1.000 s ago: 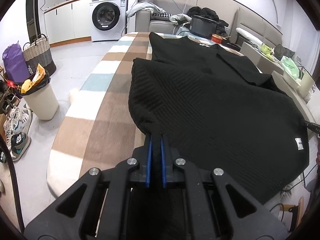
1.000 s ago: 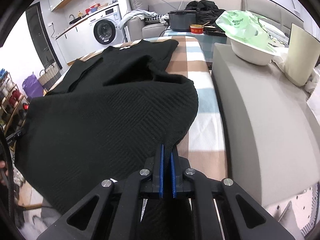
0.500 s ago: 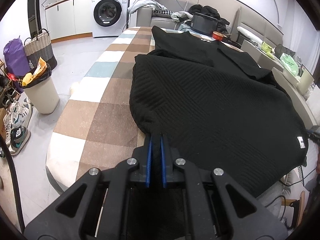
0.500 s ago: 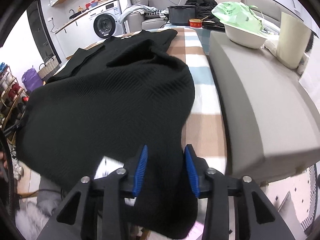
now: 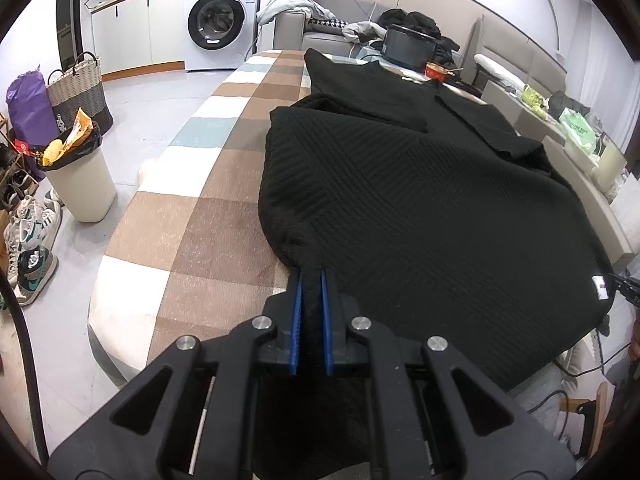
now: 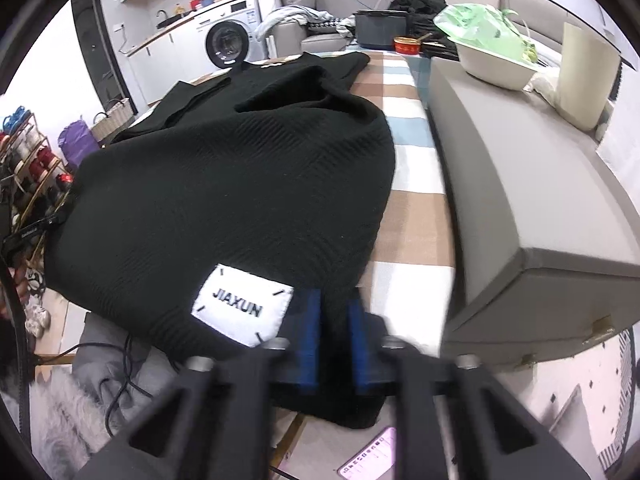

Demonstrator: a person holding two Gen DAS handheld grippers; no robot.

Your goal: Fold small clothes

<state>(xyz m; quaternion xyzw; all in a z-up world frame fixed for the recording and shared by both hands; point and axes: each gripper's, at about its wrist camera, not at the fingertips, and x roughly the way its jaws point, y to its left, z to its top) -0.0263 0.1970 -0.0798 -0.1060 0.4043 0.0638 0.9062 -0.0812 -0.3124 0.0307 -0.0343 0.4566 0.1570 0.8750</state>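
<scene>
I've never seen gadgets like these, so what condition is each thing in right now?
Black sweater: partly folded, near edge hanging off the striped table.
Left hand-held gripper: shut on the sweater's corner.
Right hand-held gripper: jaws closing, black knit between them.
Washing machine: door shut.
Bin: full.

sweater [image 5: 420,208] on table [image 5: 192,216], bin [image 5: 82,184] left

Blurred tool, hidden hem

The right tool [image 6: 334,344] is smeared by motion blur as it closes; the black herringbone-knit sweater [image 6: 240,196] runs under it, its near hem hidden there.
</scene>
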